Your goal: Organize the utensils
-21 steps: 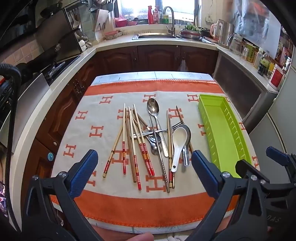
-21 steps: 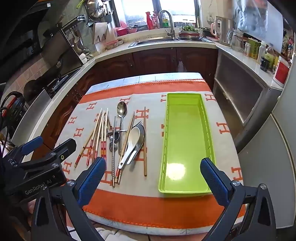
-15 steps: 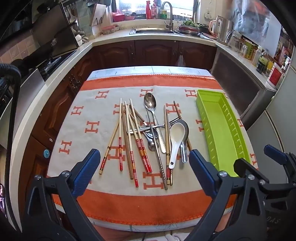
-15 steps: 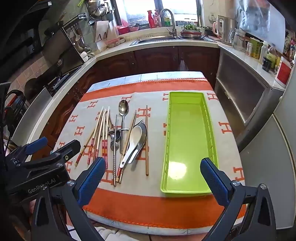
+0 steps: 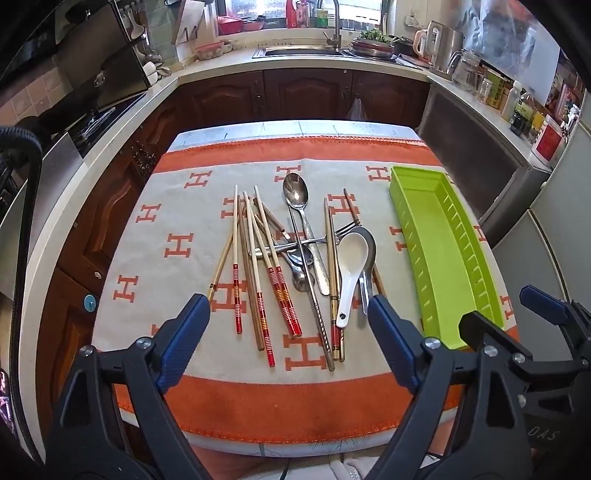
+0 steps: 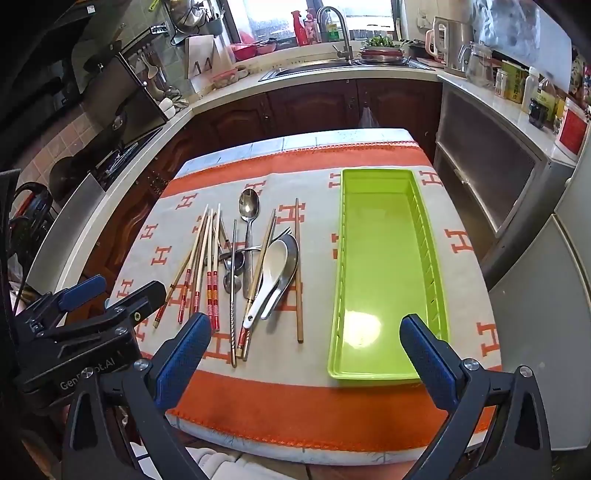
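Left wrist view: left tool [image 5: 288, 314] hangs spread and empty over the utensil pile [image 5: 295, 258] on the tabletop; right tool [image 6: 304, 332] also wide, tray [image 6: 384, 258] bare. Start with an outer chopstick [image 5: 235, 254] (less tangle), grip mid-shaft.

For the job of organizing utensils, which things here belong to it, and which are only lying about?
Belong to the job:
- chopsticks
- steel spoon
- white spoon
- fork
- green tray, nothing in it
- left gripper and right gripper, both open

Only lying about:
- patterned cloth
- kettle
- faucet
- bottles on the counter
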{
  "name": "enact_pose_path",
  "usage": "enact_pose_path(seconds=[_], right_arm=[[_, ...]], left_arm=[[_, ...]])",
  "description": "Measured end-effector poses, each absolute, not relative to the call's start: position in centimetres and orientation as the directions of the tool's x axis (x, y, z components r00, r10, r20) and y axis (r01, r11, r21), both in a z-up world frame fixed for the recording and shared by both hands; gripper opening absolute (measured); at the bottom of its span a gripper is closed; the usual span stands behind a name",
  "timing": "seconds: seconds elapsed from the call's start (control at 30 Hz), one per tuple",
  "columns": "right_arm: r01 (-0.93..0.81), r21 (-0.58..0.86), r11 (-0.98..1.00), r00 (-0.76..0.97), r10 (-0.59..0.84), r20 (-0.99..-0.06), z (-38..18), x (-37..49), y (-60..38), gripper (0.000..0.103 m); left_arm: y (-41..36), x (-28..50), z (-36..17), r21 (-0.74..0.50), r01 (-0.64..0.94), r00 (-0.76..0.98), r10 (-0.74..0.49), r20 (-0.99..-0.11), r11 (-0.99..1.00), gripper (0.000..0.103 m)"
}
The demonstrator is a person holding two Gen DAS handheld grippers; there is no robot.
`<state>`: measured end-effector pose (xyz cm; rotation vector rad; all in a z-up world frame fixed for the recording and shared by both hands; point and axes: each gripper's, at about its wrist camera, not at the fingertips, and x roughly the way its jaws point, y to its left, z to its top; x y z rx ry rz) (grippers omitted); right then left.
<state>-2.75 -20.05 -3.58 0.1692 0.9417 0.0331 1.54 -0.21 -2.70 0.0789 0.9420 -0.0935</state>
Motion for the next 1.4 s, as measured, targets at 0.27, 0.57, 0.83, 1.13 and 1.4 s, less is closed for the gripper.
enact_pose_path(seconds=[0.27, 0.57, 0.83, 1.13, 1.4], right_arm=[[0.045, 0.165, 0.985, 0.589, 0.107, -0.801, -3.62, -2.73, -20.03, 0.103], [0.043, 0.163, 0.986, 0.591, 0.106, -0.8, -3.69, -2.8, -19.91, 0.103], [0.044, 0.165, 0.985, 0.59, 0.107, -0.801, -3.66, -2.81, -19.99, 0.103], [0.045, 0.168, 0.985, 0.589, 0.11, -0.8, -3.76, -2.84, -20.07, 0.103], [0.046, 0.17, 0.984, 0.588, 0.111, -0.801, -3.75, -2.85, -20.13, 0.103]], left_arm=[[-0.02, 1.42, -2.55, 0.02, 0.119, 0.584, -0.053, -0.81, 0.993, 0.083], [-0.09, 1.2, -2.52, 0.02, 0.123, 0.584, -0.056, -0.81, 0.992, 0.082], [-0.31, 1.05, -2.46, 0.018, 0.126, 0.58, -0.059, -0.812, 0.992, 0.082], [-0.27, 0.99, -2.24, 0.001, 0.133, 0.573, -0.077, -0.816, 0.991, 0.08], [0.01, 0.87, -2.1, -0.007, 0.137, 0.568, -0.084, -0.819, 0.991, 0.079]])
